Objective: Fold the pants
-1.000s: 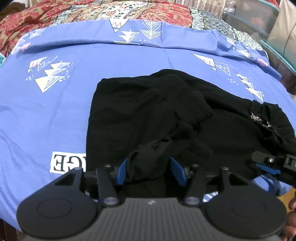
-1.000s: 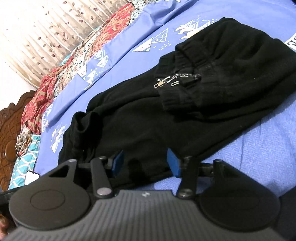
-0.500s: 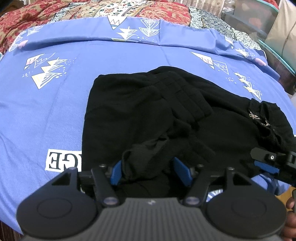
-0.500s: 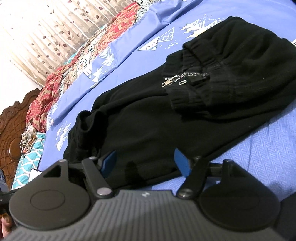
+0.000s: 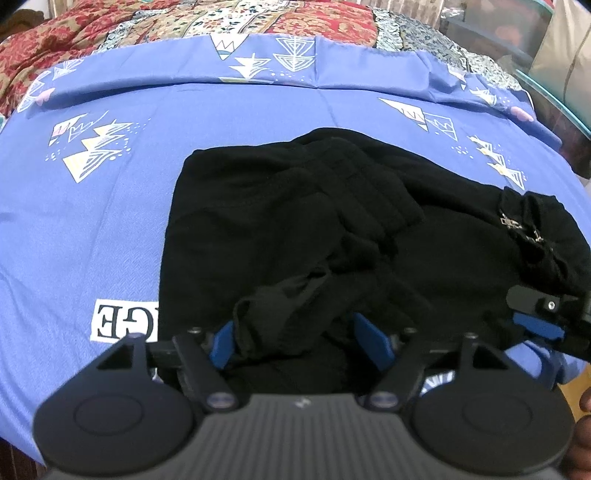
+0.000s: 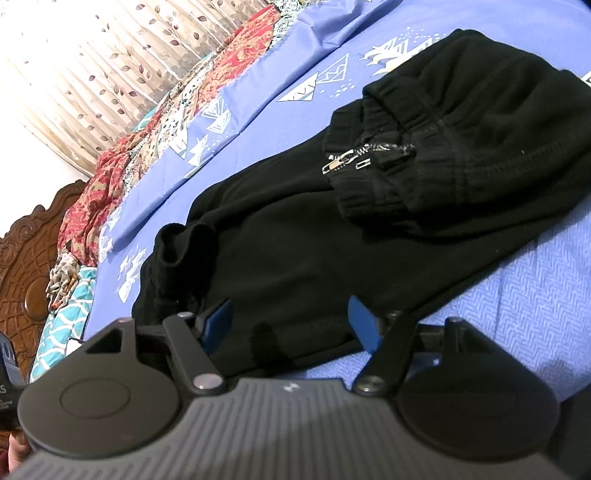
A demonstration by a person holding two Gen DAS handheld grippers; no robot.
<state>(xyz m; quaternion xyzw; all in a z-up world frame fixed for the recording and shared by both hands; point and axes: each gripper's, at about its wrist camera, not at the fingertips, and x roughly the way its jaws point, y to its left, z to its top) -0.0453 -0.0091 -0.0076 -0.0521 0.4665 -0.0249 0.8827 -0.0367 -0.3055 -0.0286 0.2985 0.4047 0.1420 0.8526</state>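
Observation:
Black pants [image 5: 280,229] lie partly folded on a blue bedsheet [image 5: 110,221]; they also show in the right wrist view [image 6: 332,243], with a silver zipper [image 6: 347,158] at the ribbed waistband. My left gripper [image 5: 301,338] is open, its blue pads either side of a bunched fold of black cloth at the near edge. My right gripper [image 6: 291,325] is open over the pants' near hem; it also shows in the left wrist view [image 5: 543,317] at the right.
The blue sheet has white triangle prints and a black-and-white label [image 5: 125,321]. A red patterned quilt [image 5: 184,22] lies beyond. A carved wooden headboard [image 6: 26,266] and a leaf-print curtain [image 6: 110,55] stand at the left.
Both grippers have opened wider and drawn back slightly. The bunched cloth between the left pads has slackened.

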